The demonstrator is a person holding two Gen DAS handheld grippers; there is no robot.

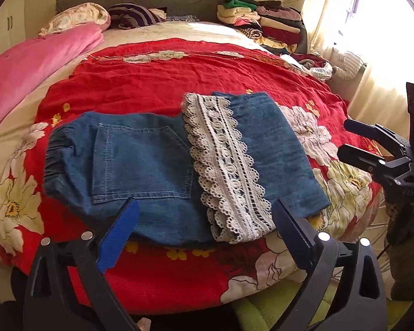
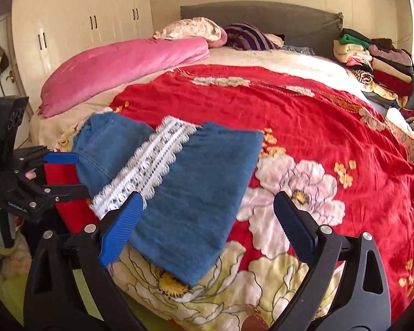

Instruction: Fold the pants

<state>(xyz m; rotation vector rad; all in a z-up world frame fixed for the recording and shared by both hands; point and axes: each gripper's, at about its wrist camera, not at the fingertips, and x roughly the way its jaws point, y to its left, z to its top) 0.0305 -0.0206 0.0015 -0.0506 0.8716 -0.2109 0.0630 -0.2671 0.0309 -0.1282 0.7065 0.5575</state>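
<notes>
Blue denim pants [image 1: 140, 165] with a white lace hem band [image 1: 226, 171] lie folded flat on the red floral bedspread [image 1: 179, 82] near the bed's front edge. They also show in the right wrist view [image 2: 196, 193], with the lace [image 2: 149, 165] across them. My left gripper [image 1: 204, 231] is open and empty, just in front of the pants' near edge. My right gripper [image 2: 207, 223] is open and empty, over the right end of the pants. The right gripper also shows at the right of the left wrist view [image 1: 353, 140], and the left gripper at the left of the right wrist view [image 2: 69, 172].
A pink quilt [image 2: 118, 69] lies along the left side of the bed. A stack of folded clothes [image 2: 378, 63] sits at the back right by the grey headboard [image 2: 262, 16]. Cream wardrobes [image 2: 82, 27] stand at the left. A bright window [image 1: 372, 13] is at the right.
</notes>
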